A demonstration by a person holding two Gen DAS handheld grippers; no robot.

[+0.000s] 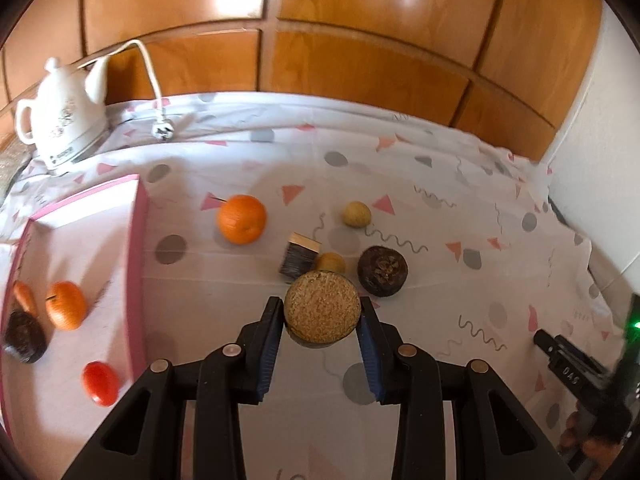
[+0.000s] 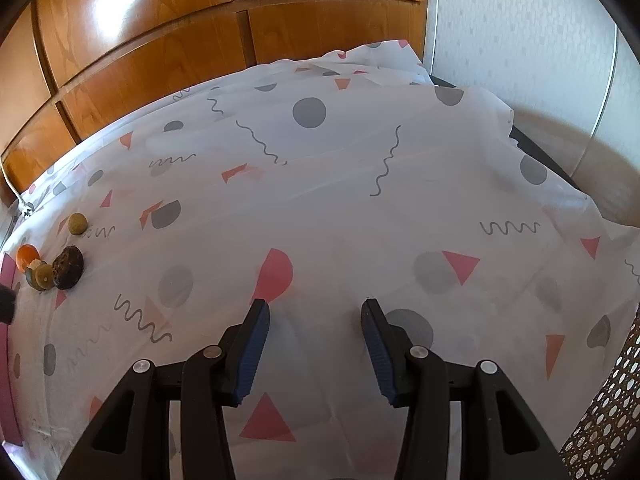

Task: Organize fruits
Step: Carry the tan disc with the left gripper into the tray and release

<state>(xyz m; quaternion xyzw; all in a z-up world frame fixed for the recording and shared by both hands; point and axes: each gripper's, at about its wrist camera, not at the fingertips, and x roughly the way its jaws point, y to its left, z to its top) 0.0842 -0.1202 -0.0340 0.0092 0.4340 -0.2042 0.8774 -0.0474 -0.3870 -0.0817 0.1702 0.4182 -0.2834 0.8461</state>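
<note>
Fruit, a round speckled brown one (image 1: 322,306), sits clamped in the left gripper (image 1: 323,317); the pink-rimmed tray (image 1: 136,280) lies leftward, at the table's left edge. Right gripper (image 2: 313,312) gapes, holding nothing.

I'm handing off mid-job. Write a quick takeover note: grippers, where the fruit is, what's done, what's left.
Left gripper: shut on a round, speckled tan fruit, lifted off the patterned tablecloth.
Right gripper: open, empty, over bare cloth.
Done: the pink-rimmed white tray holds a small orange, a dark brown fruit, a red tomato-like fruit and a partly hidden orange piece.
Left: tray the held fruit, then the loose large orange, dark wrinkled fruit and two small yellowish balls. The small brush is not fruit.
</note>
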